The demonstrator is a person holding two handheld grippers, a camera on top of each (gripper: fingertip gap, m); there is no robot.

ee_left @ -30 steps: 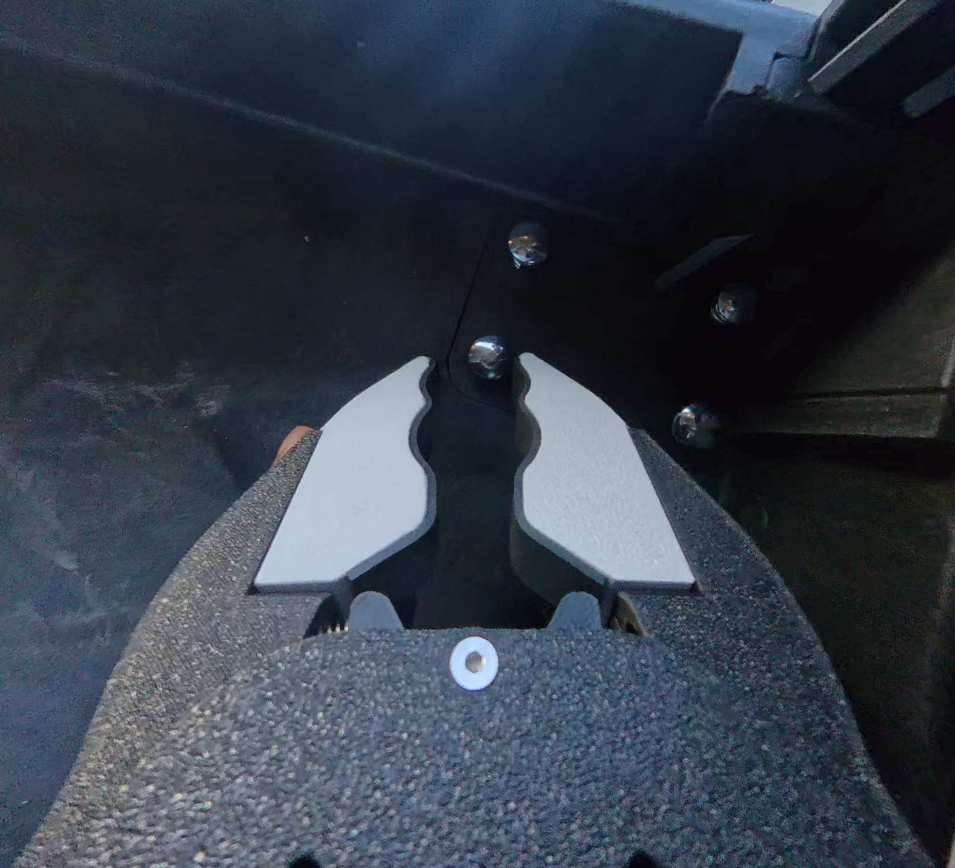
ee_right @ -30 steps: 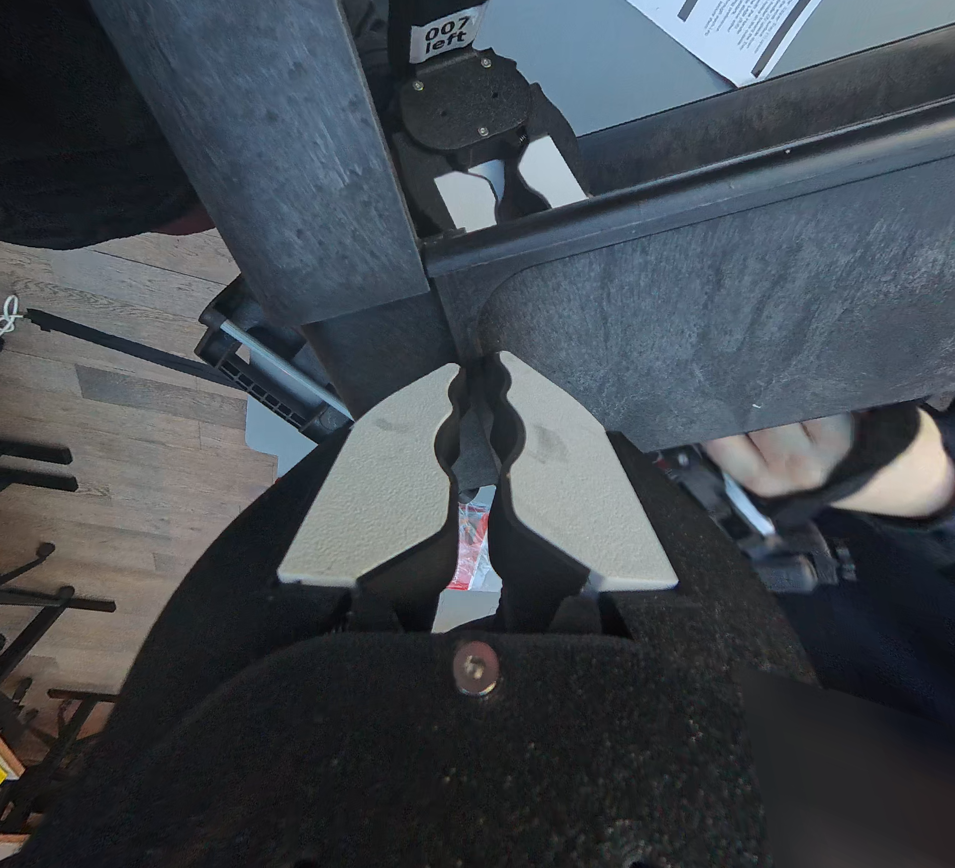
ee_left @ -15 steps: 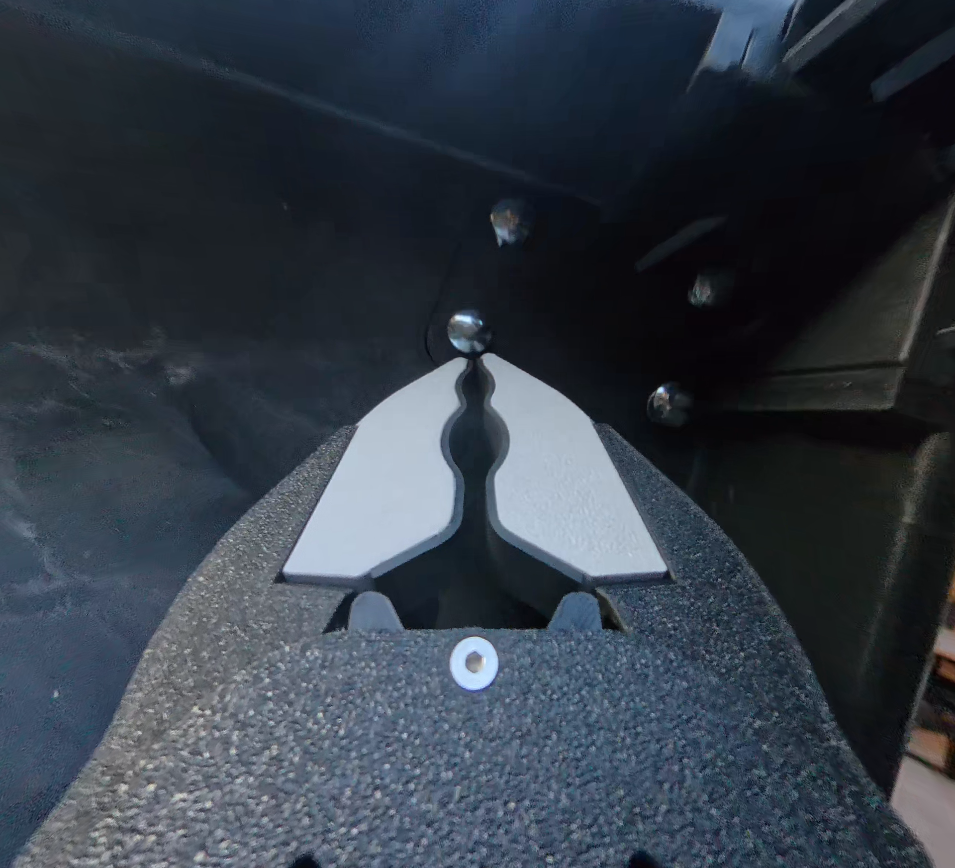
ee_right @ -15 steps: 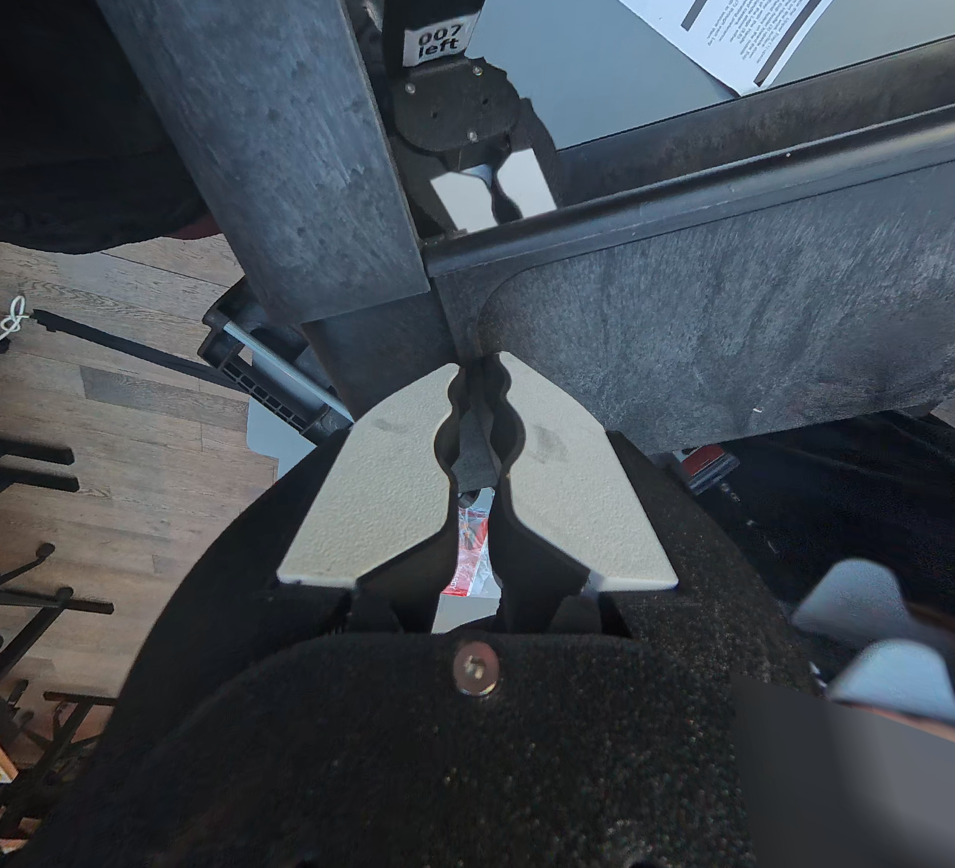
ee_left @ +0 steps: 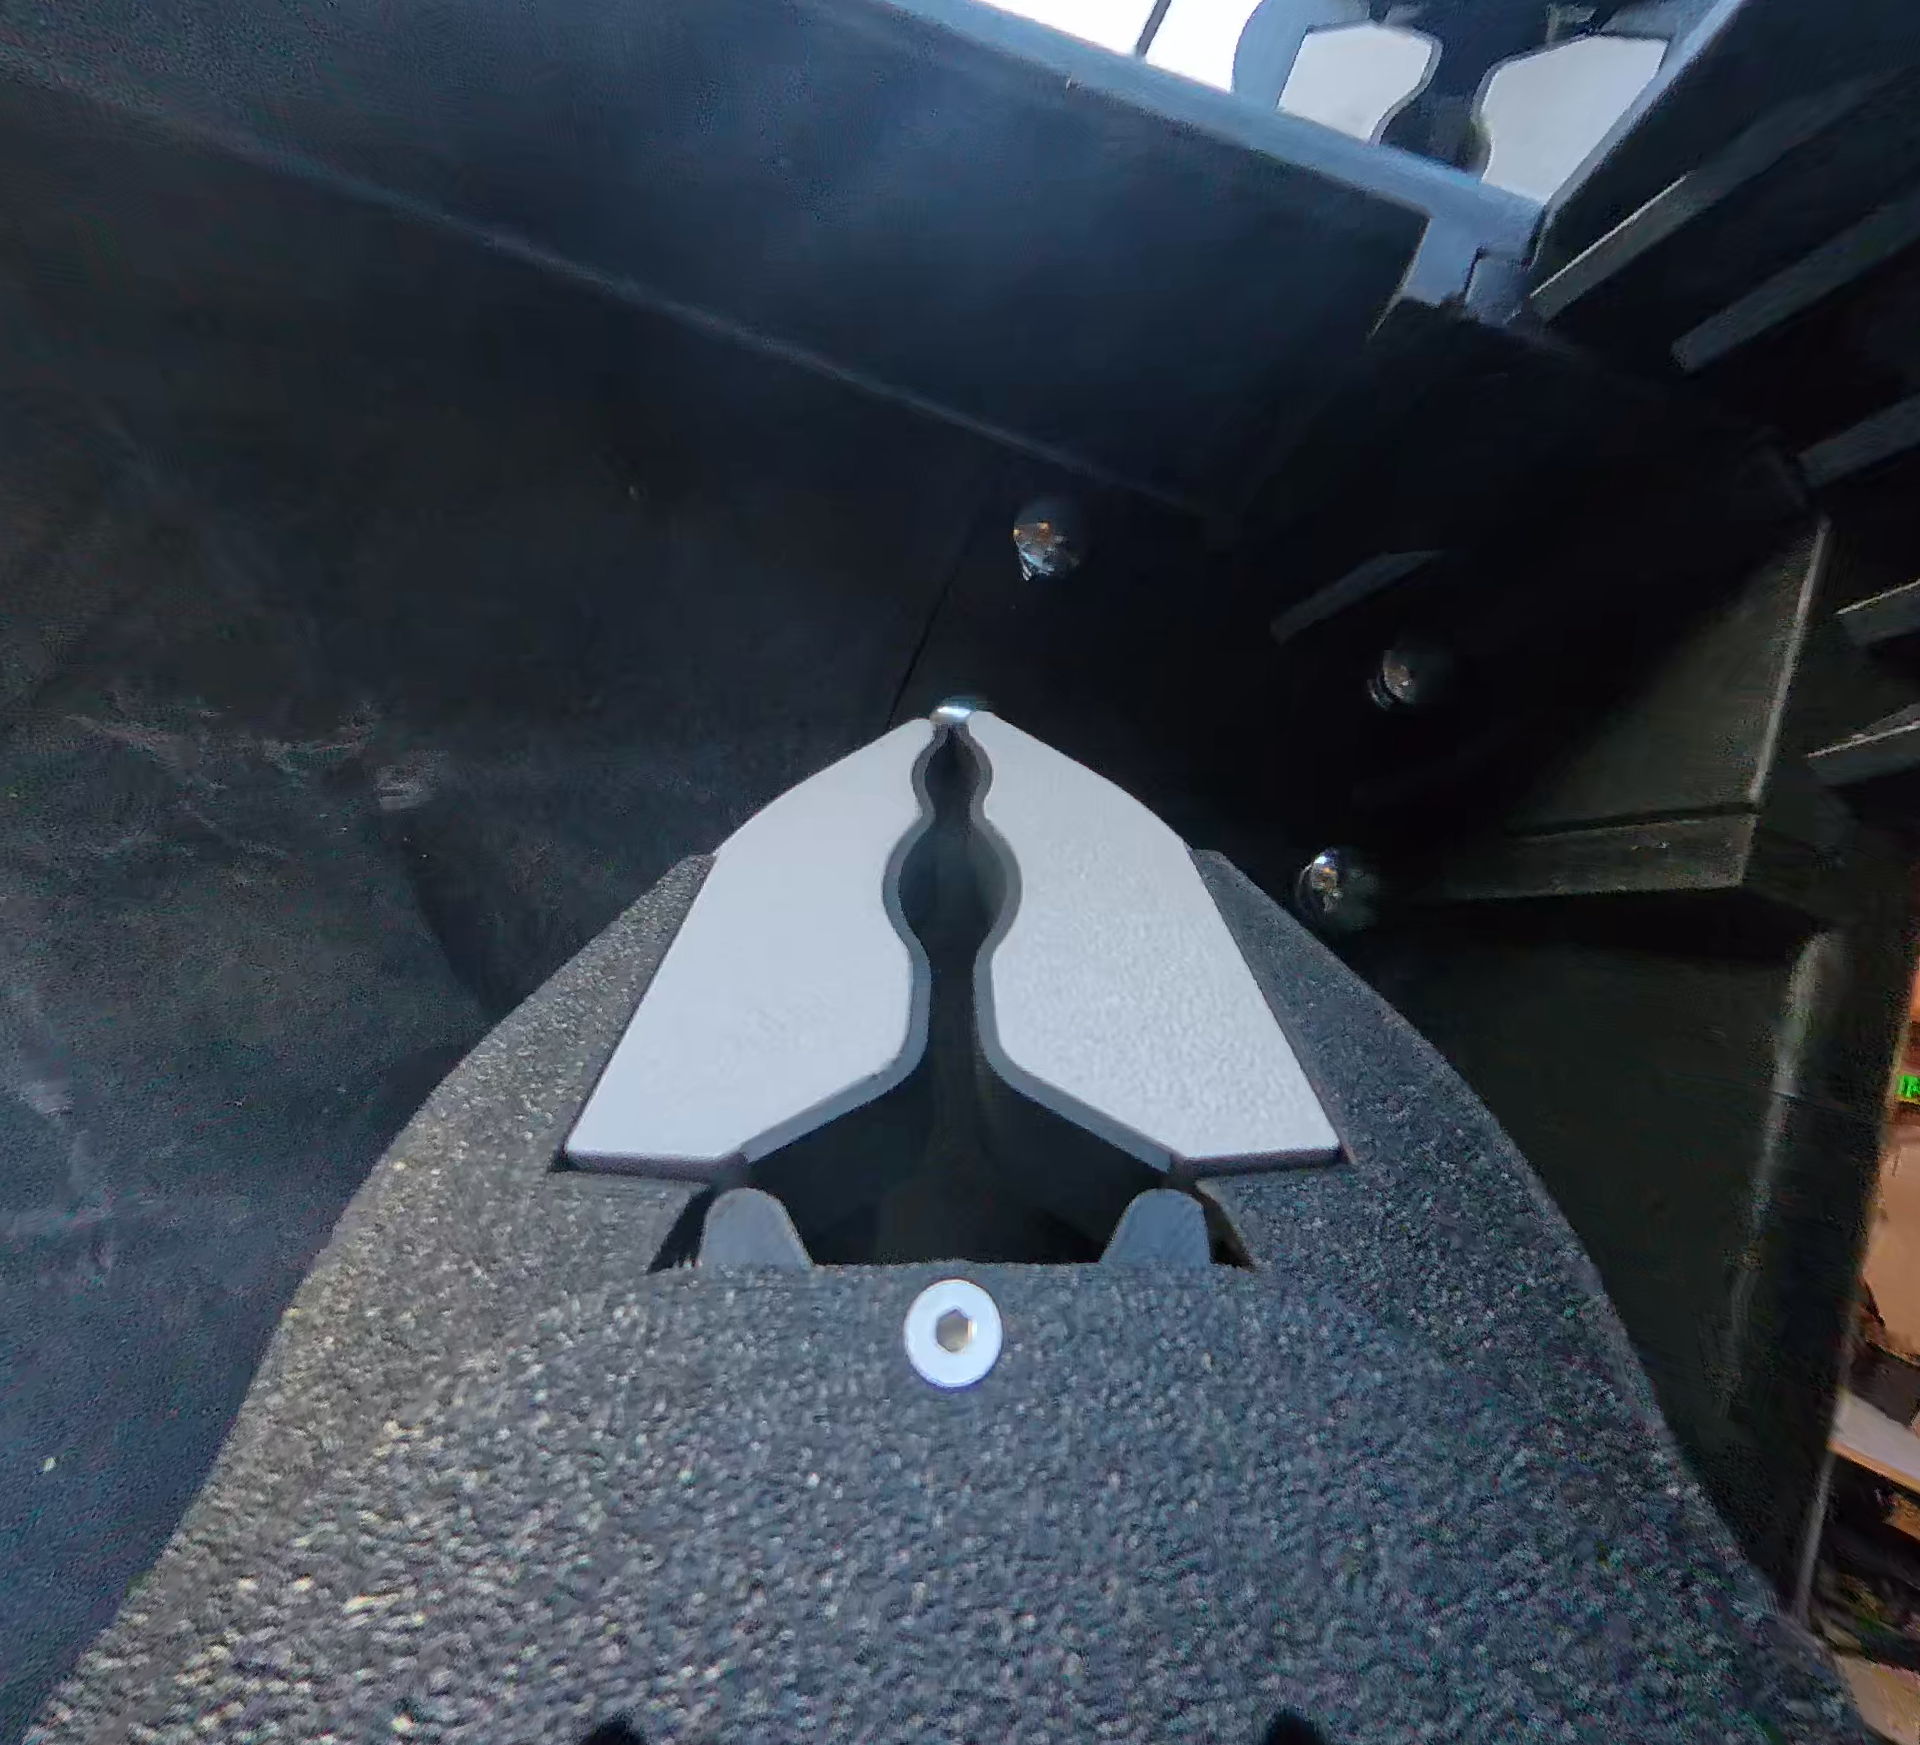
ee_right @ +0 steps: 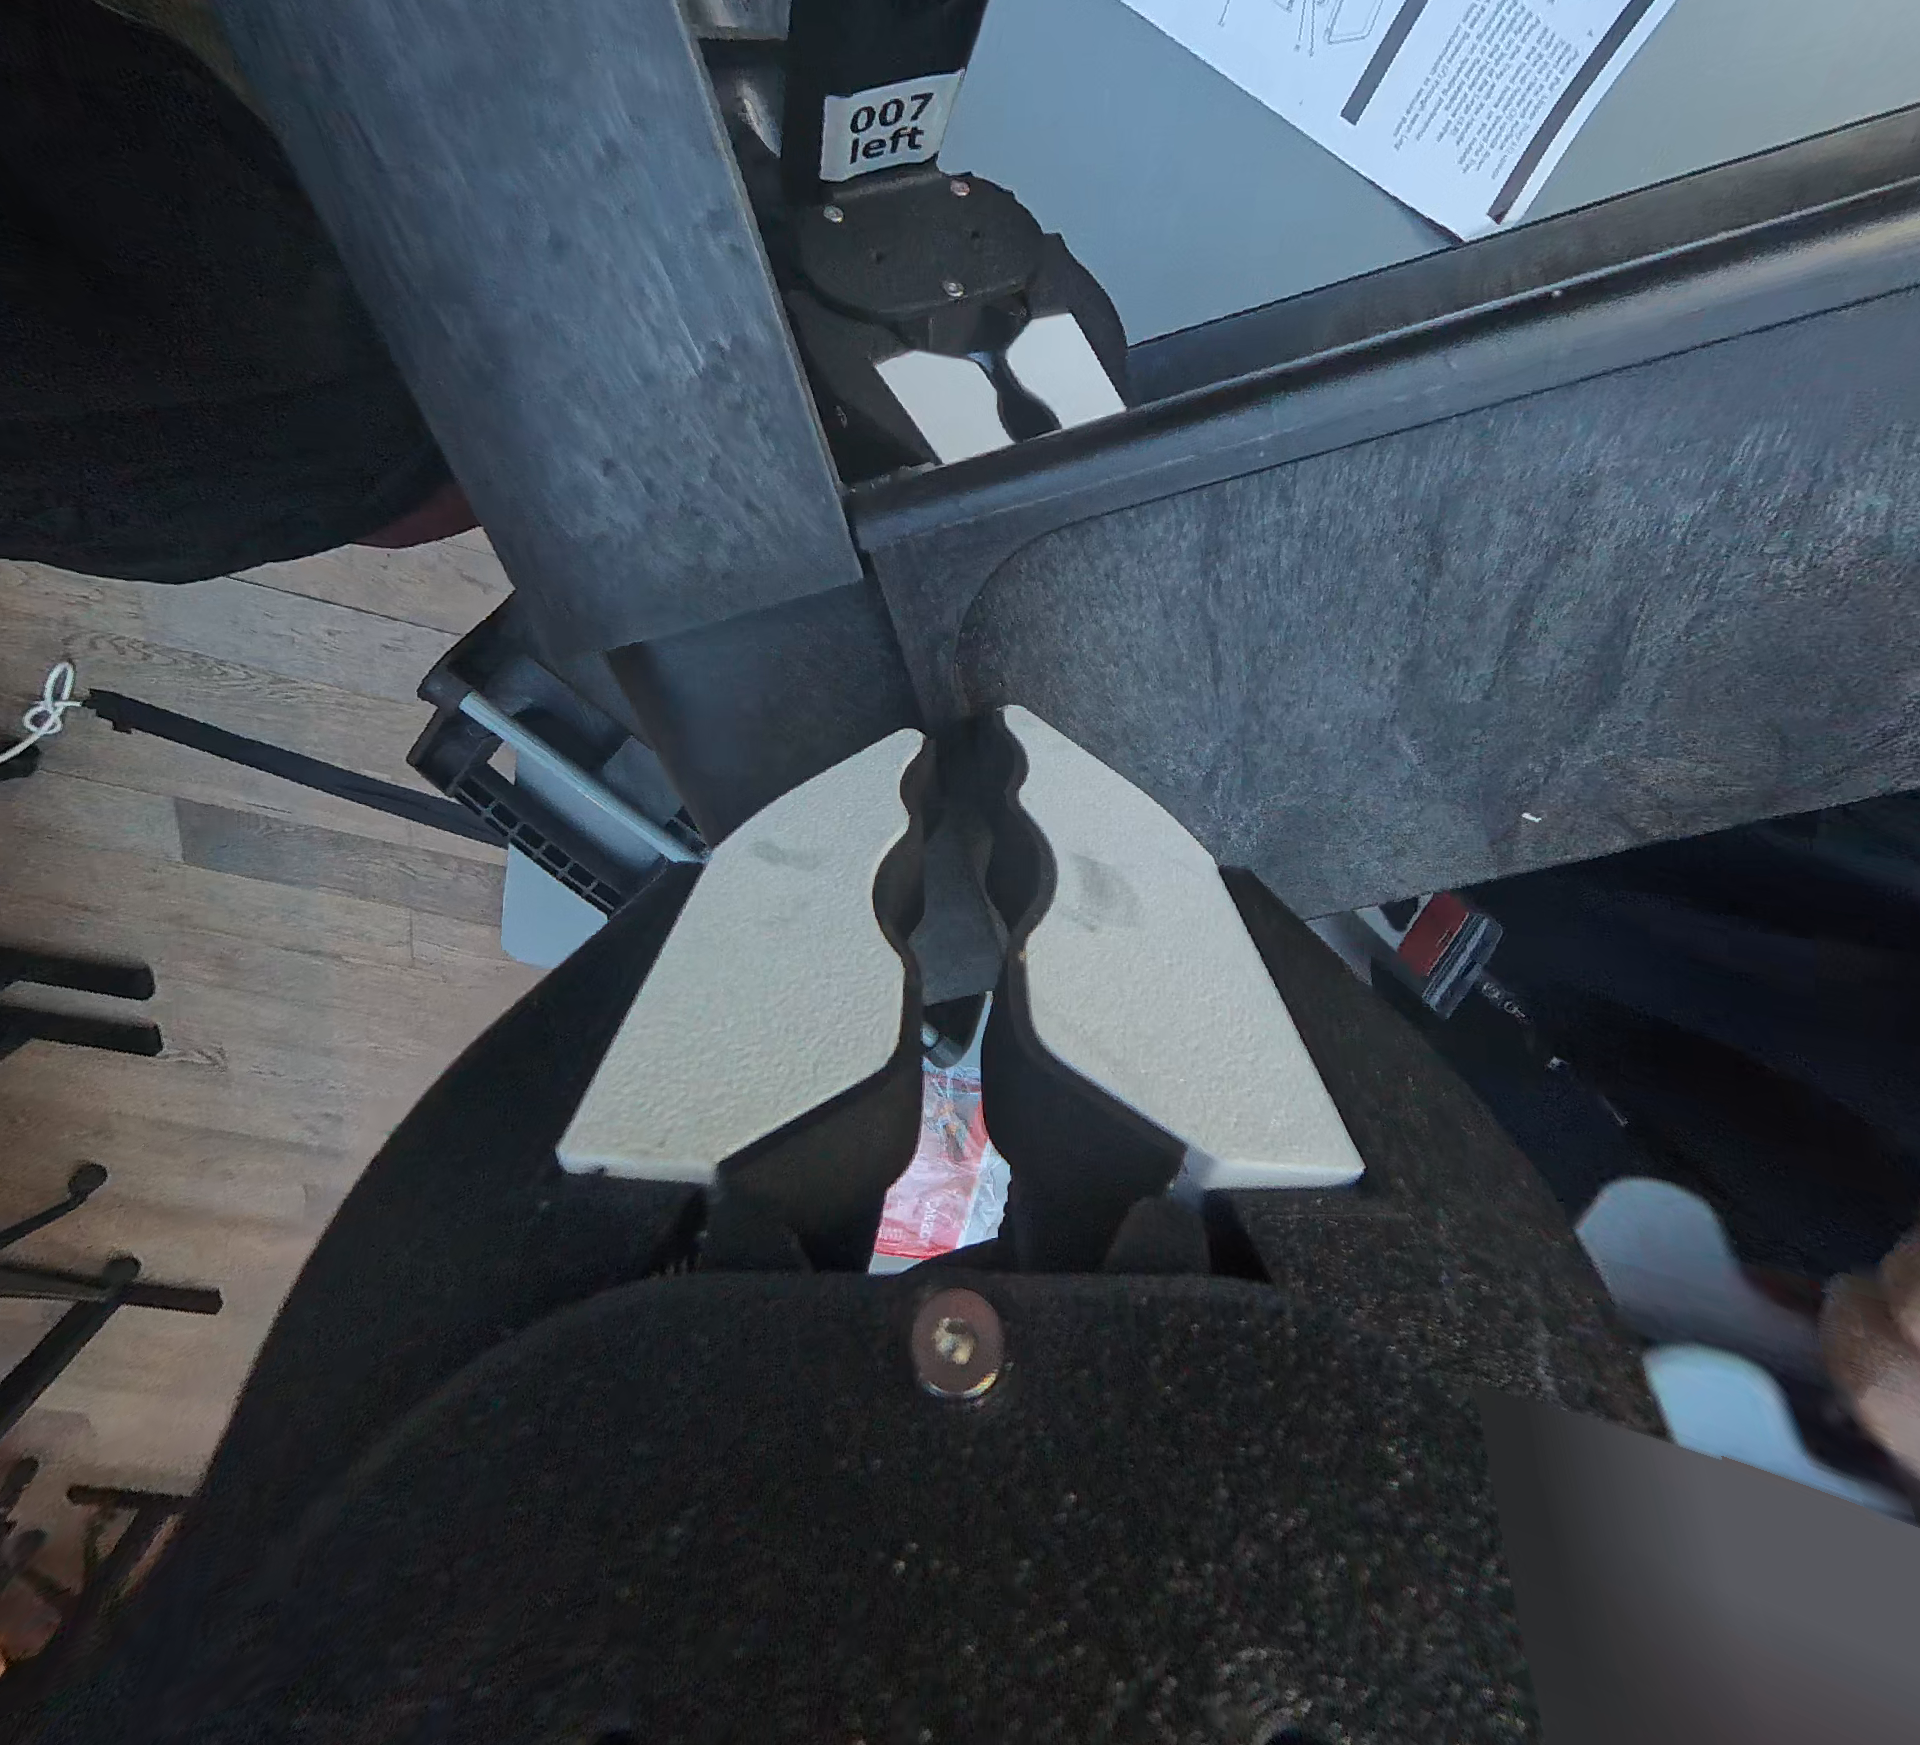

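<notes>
A dark panel point(ee_right: 1455, 656) meets a dark post point(ee_right: 499, 241) above a wood floor point(ee_right: 260, 864). The right gripper point(ee_right: 961, 739) is clamped on the panel's lower corner. A printed sheet point(ee_right: 1403, 2) lies beyond. The left gripper point(ee_left: 951, 729), jaws together, has its tips at a shiny bolt head point(ee_left: 956, 710) inside the corner; whether it pinches it I cannot tell.

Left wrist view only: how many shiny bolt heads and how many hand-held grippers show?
Shiny bolt heads: 4
Hand-held grippers: 2, the left hand-held gripper, shut, and the right hand-held gripper, clamping the dark panel
Total: 6
</notes>
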